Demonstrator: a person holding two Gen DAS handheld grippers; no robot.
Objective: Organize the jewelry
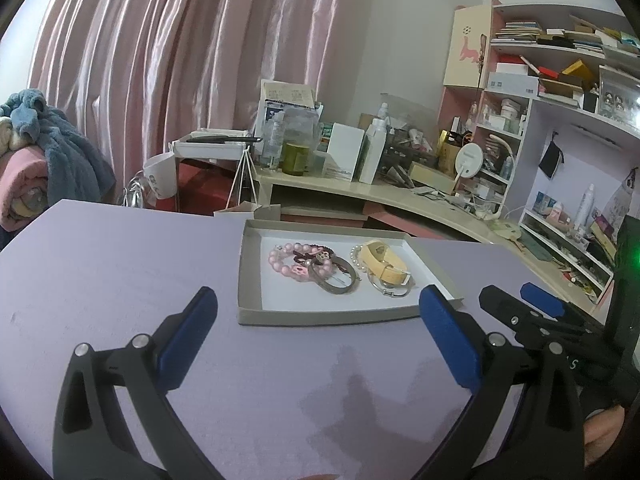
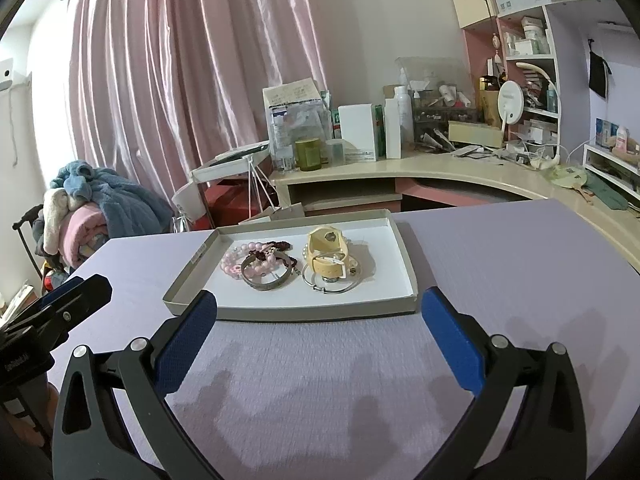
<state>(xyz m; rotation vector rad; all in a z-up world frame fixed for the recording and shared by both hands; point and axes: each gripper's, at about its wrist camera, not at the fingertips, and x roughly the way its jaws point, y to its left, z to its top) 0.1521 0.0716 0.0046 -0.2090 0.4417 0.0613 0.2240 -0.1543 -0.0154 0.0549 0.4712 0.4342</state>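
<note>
Two tools are in my hands, and both stand spread wide with nothing between their blue pads: the left tool [image 1: 318, 328] hangs over the lavender tabletop [image 1: 120, 280] just short of the tray, and the right tool [image 2: 320, 328] hangs beside it, facing the same tray from slightly further right.

Beyond them lies one shallow grey tray [image 2: 192, 276] with a white floor, and every piece of jewelry I can find sits inside it; I see none loose on the tabletop. They lie in two clumps. To the left I count one pink bead bracelet [image 2: 240, 260], one dark red braided band [image 2: 276, 249] and one grey metal bangle [image 2: 266, 280], overlapping. To the right are one cream strap watch [image 2: 326, 250], one thin silver bangle [image 2: 332, 286] under it and one pearl strand [image 1: 356, 258], partly hidden. That makes six, though tangled pieces could hide another.

I judge this fits either jewelry gathered into the tray and done, or a heap awaiting sorting.
</note>
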